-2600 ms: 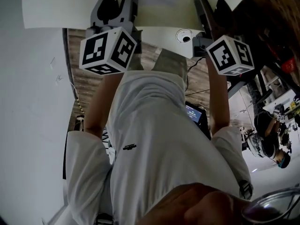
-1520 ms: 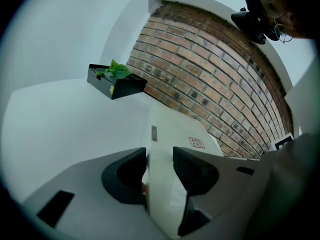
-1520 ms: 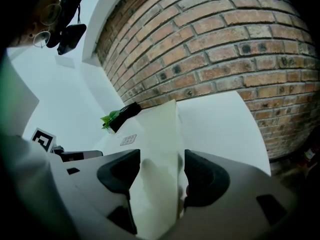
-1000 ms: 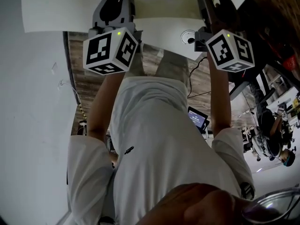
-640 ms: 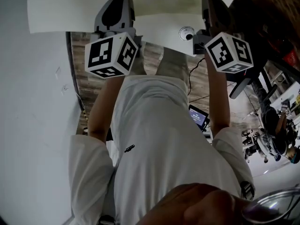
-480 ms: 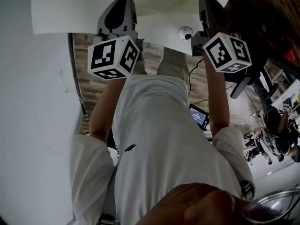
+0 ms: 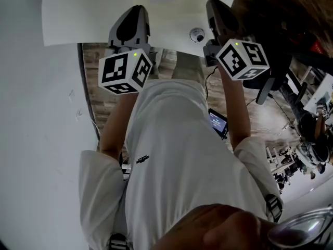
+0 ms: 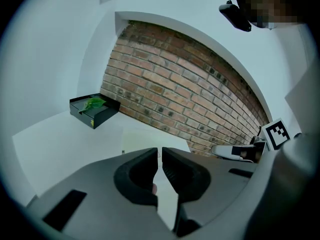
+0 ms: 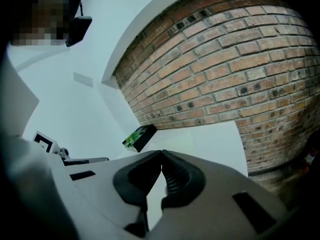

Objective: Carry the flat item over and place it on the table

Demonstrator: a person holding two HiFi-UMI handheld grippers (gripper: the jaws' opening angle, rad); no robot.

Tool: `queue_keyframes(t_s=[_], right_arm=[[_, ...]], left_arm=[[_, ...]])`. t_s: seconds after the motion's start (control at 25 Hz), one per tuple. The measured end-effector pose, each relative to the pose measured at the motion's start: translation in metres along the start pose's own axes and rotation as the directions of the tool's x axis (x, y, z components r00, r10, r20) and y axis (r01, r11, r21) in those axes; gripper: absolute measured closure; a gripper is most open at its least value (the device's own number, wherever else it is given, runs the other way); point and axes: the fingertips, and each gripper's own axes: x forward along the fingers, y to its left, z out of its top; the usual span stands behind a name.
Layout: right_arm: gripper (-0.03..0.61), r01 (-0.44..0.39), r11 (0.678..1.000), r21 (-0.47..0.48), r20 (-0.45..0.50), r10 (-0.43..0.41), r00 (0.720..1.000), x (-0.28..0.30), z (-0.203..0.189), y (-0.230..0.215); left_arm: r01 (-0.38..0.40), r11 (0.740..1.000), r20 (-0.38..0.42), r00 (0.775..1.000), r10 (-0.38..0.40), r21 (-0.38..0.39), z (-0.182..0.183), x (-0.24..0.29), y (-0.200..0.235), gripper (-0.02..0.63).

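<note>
As both pairs of jaws stand pressed together on a thin edge, the entry begins there: left gripper, jaws all but meeting, a sliver of pale sheet caught between the pads; right gripper, likewise nipped on that edge, white showing below the pads; seen from the head view, the two sit side by side and well apart, each with its marker cube toward the person. Item held: flat sheet, cream-white, running forward from both pinches over a white surface; whether its far end rests on that surface or hangs clear cannot be told. Handling, as judged: very thin, light, probably bendable and smooth-faced; liable to sag or buckle between the holds, or to slip from a shallow bite; best taken along the near edge toward each corner, grips kept level and evenly spaced. Beyond: black box with a green leaf, at the surface's far side; brick wall behind.
</note>
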Motion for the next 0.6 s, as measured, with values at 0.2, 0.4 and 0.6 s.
queue_keyframes(t_s=[0.2,0.4,0.6], right_arm=[[0.545,-0.011,0.999,-0.039,0.029,0.013,1.000,-0.028,0.016,0.025],[0.545,-0.018,0.998,-0.066,0.038,0.020,0.999,-0.054,0.022,0.040],[0.545,-0.010,0.997,-0.072,0.058,0.014,0.998,-0.079,0.028,0.062]], left_arm=[[0.038,0.999,0.001,0.999,-0.038,0.027,0.018,-0.024,-0.018,0.571],[0.090,0.995,0.007,0.996,-0.091,0.053,0.031,-0.044,-0.037,0.571],[0.187,0.980,-0.061,0.981,-0.183,0.067,0.031,-0.065,-0.057,0.571]])
